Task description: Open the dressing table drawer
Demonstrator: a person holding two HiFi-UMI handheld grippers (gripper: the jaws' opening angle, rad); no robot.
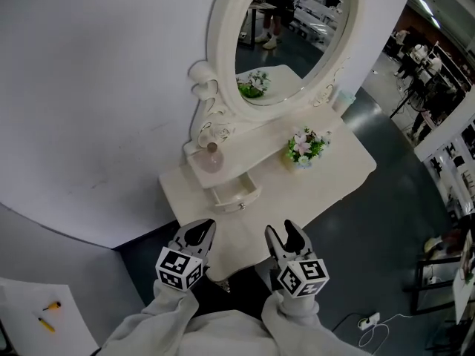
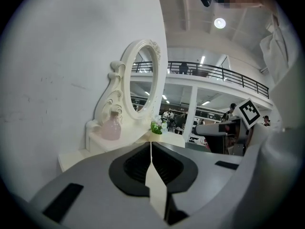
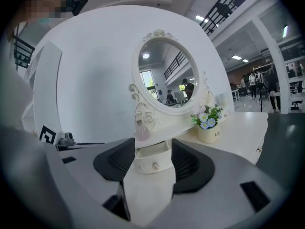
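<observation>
Lining up the released right tool [image 1: 284, 234] on the small drawer [image 1: 236, 196], with no contact yet.

Found in the low raised shelf at the back of the table [image 1: 334, 175], under the pink bottle [image 1: 213, 158], left of the flower pot [image 1: 304, 148] and below the oval mirror [image 1: 293, 32]; closed or perhaps a little way out, hard to say from above. Framed between the wide-apart jaws in the right gripper view, with the knob [image 3: 155, 165] near the middle, probably to close on that knob and pull straight out. Holding this tool almost level, tipped slightly down, still apart from the drawer front. Keeping the left tool [image 1: 197, 231] clenched on nothing, just beside the right one, pointing the same way toward the table and apparently only waiting.
</observation>
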